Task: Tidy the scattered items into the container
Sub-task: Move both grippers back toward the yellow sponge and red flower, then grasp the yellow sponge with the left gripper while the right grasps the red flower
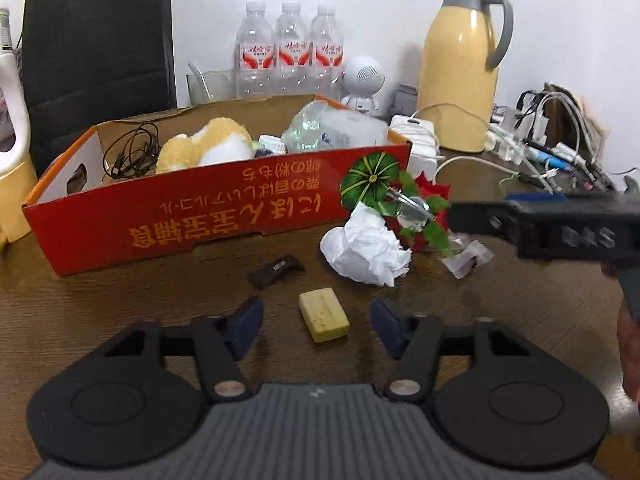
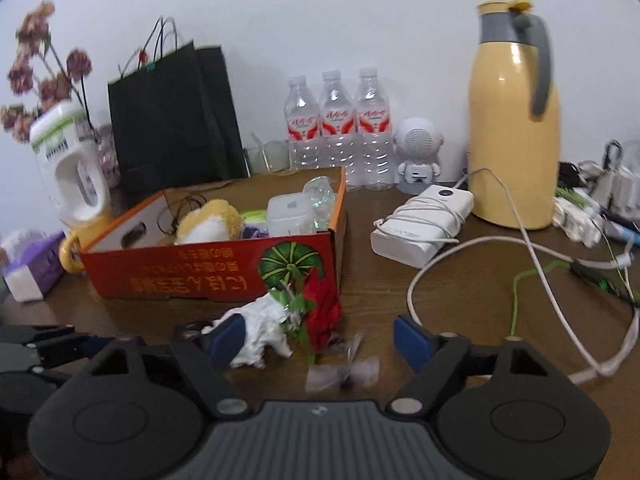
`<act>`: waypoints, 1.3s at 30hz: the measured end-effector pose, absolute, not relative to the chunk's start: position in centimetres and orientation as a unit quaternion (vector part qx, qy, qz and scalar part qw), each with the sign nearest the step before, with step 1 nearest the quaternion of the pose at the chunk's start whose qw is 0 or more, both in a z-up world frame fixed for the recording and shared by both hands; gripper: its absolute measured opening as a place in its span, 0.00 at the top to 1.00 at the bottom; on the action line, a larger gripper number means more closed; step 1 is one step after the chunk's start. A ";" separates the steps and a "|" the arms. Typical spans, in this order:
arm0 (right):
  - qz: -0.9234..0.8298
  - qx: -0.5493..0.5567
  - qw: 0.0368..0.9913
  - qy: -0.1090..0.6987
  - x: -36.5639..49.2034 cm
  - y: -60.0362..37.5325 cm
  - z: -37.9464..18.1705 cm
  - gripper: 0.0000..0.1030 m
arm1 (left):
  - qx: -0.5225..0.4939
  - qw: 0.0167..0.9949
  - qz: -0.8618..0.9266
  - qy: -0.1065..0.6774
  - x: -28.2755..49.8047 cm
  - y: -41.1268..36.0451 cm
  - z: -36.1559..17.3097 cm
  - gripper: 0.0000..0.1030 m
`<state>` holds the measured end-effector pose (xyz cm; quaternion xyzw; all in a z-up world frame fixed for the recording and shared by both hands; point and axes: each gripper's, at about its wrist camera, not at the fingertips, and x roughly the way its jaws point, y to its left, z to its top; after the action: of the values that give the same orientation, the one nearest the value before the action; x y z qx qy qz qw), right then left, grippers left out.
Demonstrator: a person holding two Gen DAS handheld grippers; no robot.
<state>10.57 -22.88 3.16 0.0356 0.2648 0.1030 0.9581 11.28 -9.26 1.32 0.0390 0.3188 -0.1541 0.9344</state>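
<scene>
A red cardboard box (image 1: 208, 216) (image 2: 200, 272) holds a plush toy (image 1: 208, 144), a cable and plastic items. On the wooden table in front of it lie a yellow soap bar (image 1: 324, 314), a dark wrapper (image 1: 276, 270), crumpled white paper (image 1: 364, 248) (image 2: 264, 332), an artificial red flower (image 1: 424, 216) (image 2: 320, 312) and a clear wrapper (image 2: 344, 372). My left gripper (image 1: 318, 320) is open with the soap between its fingers. My right gripper (image 2: 320, 336) is open, just before the paper and flower; it shows blurred at the right of the left wrist view (image 1: 560, 220).
A yellow thermos (image 2: 516, 120), three water bottles (image 2: 336, 120), a white speaker figure (image 2: 418, 152), a power bank with cable (image 2: 420, 224), a black bag (image 2: 168, 120) and a white jug (image 2: 72, 168) stand behind. Cables (image 2: 532, 260) lie on the right.
</scene>
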 end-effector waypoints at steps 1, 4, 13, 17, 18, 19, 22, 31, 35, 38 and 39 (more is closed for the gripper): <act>0.107 0.027 0.958 0.266 11.4 -22.7 3.2 0.32 | 0.038 0.934 -0.154 0.320 11.4 -9.3 1.1 0.54; 0.123 0.016 0.955 0.270 13.4 -22.0 3.1 0.35 | 0.027 0.933 -0.150 0.326 11.8 -9.1 0.7 0.76; 0.134 0.018 0.942 0.309 16.5 -21.6 2.0 0.65 | 0.009 0.944 -0.129 0.303 11.5 -8.5 1.8 0.80; 0.114 0.007 0.959 0.260 14.6 -21.7 4.4 0.65 | -0.003 0.956 -0.105 0.274 10.6 -7.4 3.7 0.80; 0.113 0.005 0.962 0.247 14.1 -21.6 5.3 0.65 | -0.001 0.960 -0.096 0.263 10.2 -7.1 4.3 0.79; 0.113 0.004 0.965 0.236 13.5 -21.5 6.0 0.65 | -0.001 0.963 -0.089 0.253 9.8 -6.8 4.8 0.79; 0.127 0.004 0.970 0.205 11.3 -20.6 8.2 0.65 | -0.004 0.971 -0.072 0.226 8.5 -5.8 6.4 0.79; 0.146 -0.023 0.980 0.133 4.2 -15.8 9.8 0.65 | 0.005 0.986 -0.017 0.165 3.0 -3.3 8.9 0.79; 0.151 -0.007 0.979 0.134 1.5 -15.1 9.1 0.65 | 0.021 0.988 -0.002 0.150 0.4 -2.8 8.6 0.79; 0.161 0.005 0.976 0.144 -0.6 -14.7 8.0 0.65 | 0.013 0.988 -0.003 0.156 -1.5 -2.2 7.9 0.79; 0.163 0.007 0.976 0.147 -1.3 -14.5 7.6 0.65 | 0.014 0.987 -0.001 0.158 -2.1 -2.1 7.5 0.79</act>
<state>-1.31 -14.55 7.62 0.0070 0.1468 0.1633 0.9756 -2.15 -2.12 7.54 0.0141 0.1585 -0.0013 0.9873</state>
